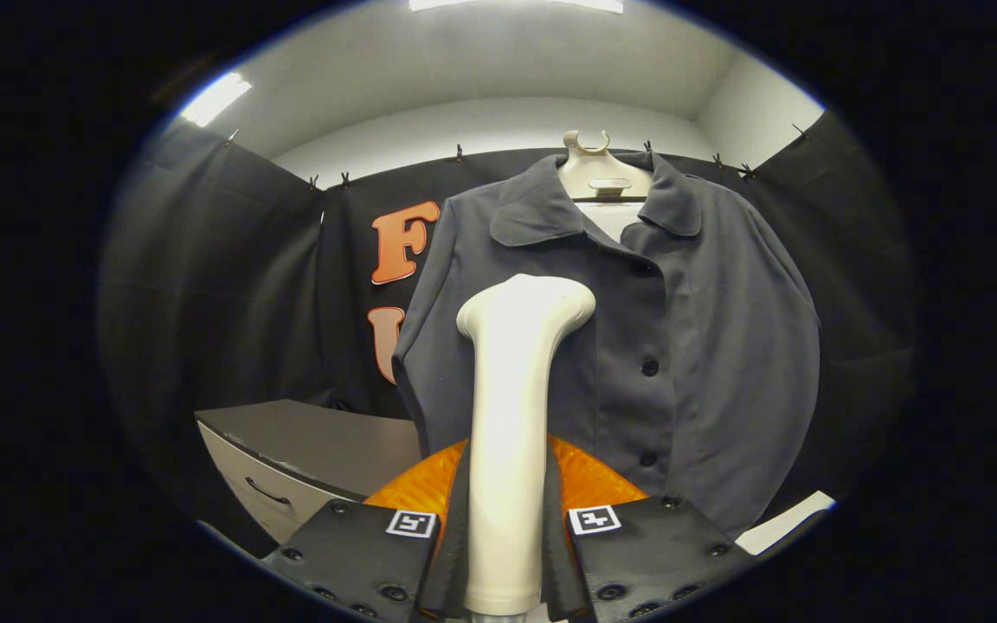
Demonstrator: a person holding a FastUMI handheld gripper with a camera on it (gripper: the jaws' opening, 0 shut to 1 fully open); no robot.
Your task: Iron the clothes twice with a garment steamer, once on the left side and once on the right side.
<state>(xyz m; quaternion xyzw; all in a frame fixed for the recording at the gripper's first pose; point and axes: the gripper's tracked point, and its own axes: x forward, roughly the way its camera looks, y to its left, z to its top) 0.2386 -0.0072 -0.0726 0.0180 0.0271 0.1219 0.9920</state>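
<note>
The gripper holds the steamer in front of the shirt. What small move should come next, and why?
Probably ease the steamer forward until its head meets the shirt panel ahead. The gripper is shut on the handle, upright, and the head seems to face the panel beside the button row, perhaps short of the cloth; contact cannot be judged.

A pale hanger [595, 169] carries the dark grey buttoned shirt [689, 346]; a grey drawer cabinet [308, 450] stands beside it.
</note>
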